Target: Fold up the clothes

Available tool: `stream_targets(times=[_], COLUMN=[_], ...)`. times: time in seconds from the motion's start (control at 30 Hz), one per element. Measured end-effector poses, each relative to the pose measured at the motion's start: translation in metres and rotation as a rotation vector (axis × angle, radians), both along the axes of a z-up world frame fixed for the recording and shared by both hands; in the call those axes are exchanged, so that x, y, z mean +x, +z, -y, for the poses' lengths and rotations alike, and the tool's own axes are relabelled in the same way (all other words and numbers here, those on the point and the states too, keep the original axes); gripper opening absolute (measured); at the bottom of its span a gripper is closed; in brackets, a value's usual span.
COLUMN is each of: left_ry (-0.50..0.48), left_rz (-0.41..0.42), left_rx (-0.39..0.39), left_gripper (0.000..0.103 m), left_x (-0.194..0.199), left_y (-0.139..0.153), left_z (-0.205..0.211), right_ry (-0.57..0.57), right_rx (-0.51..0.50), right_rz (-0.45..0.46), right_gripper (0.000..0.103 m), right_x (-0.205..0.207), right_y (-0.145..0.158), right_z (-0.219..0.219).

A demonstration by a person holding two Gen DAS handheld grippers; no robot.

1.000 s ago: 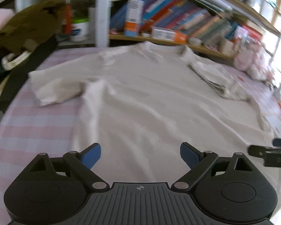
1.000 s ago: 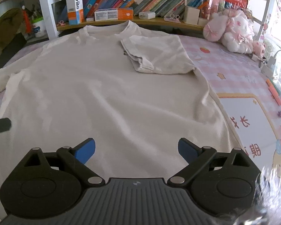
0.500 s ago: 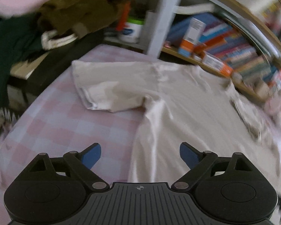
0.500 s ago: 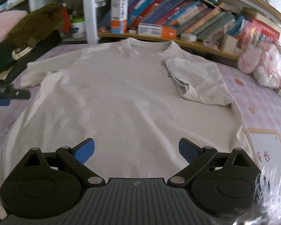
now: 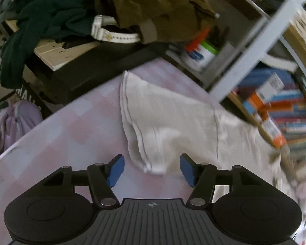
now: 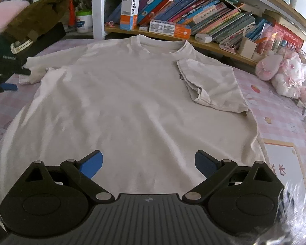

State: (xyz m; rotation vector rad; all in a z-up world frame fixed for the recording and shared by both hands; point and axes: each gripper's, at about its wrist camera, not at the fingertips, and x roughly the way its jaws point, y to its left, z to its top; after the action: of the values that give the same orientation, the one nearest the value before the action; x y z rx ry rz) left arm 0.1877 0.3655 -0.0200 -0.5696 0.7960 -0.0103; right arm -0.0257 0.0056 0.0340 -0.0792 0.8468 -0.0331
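Left claw (image 5: 152,170) jaws closing around the T-shirt (image 6: 132,102) sleeve (image 5: 153,134) corner, pads not touching; right claw (image 6: 148,164) wide, empty.

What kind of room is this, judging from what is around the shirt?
Probably a bedroom or child's room: the cream T-shirt lies on a pink checked bedcover, beside a pink plush toy and a wooden shelf of colourful books.

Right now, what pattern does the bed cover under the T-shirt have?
The bed cover has pale pink and white checks; the left wrist view shows it best.
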Motion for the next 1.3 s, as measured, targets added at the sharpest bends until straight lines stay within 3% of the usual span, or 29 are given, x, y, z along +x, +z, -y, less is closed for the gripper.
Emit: stream_targets(times=[0.1, 0.17, 0.2, 0.3, 0.33, 0.4, 0.47, 0.63, 0.77, 0.9, 0.97, 1.07, 1.1, 1.3], left_ry=[0.038, 0.077, 0.103, 0.178, 0.191, 0.219, 0.204, -0.019, -0.283, -0.568, -0.693, -0.705, -0.691, -0.565], left_rz=[-0.001, -0.008, -0.015, -0.021, -0.031, -0.051, -0.006, 0.199, 0.293, 0.242, 0.139, 0.111, 0.119, 0.147], left_rx=[-0.024, -0.029, -0.024, -0.040, -0.059, -0.112, -0.116, 0.033, 0.224, 0.419, 0.460, 0.464, 0.444, 0.338], left_gripper=[0.058, 0.047, 0.029, 0.015, 0.006, 0.004, 0.003, 0.003, 0.004, 0.020, 0.040, 0.062, 0.073, 0.077], left_x=[0.014, 0.019, 0.021, 0.022, 0.023, 0.026, 0.028, 0.041, 0.041, 0.028, 0.022, 0.009, 0.006, -0.002], left_y=[-0.002, -0.003, -0.004, -0.008, -0.010, -0.011, 0.003, 0.061, 0.081, 0.049, 0.026, 0.016, 0.017, 0.027], left_z=[-0.004, -0.006, -0.007, -0.010, -0.010, -0.010, 0.000, 0.074, 0.171, 0.259, 0.281, 0.280, 0.274, 0.225], right_ry=[-0.001, 0.001, 0.003, -0.002, -0.008, -0.023, -0.034, -0.047, -0.064, -0.089, -0.105, -0.110, -0.110, -0.123], right_rx=[-0.007, -0.011, -0.013, -0.015, -0.012, -0.002, 0.013, 0.046, 0.067, 0.089, 0.100, 0.112, 0.114, 0.127], right_rz=[-0.006, -0.010, -0.012, -0.014, -0.013, -0.011, -0.012, -0.014, -0.011, -0.020, -0.028, -0.037, -0.042, -0.056], right_gripper=[0.098, 0.098, 0.098, 0.098, 0.098, 0.098, 0.098, 0.098, 0.098, 0.098, 0.098, 0.098, 0.098, 0.098], right_x=[0.000, -0.001, -0.001, -0.002, -0.002, -0.001, 0.001, 0.003, 0.002, -0.001, -0.002, -0.002, -0.002, -0.001], right_y=[0.000, -0.001, -0.001, -0.001, -0.001, -0.002, -0.005, -0.010, -0.013, -0.018, -0.020, -0.023, -0.025, -0.030], right_z=[0.000, 0.001, 0.001, 0.005, 0.008, 0.016, 0.025, 0.046, 0.066, 0.086, 0.095, 0.104, 0.105, 0.113])
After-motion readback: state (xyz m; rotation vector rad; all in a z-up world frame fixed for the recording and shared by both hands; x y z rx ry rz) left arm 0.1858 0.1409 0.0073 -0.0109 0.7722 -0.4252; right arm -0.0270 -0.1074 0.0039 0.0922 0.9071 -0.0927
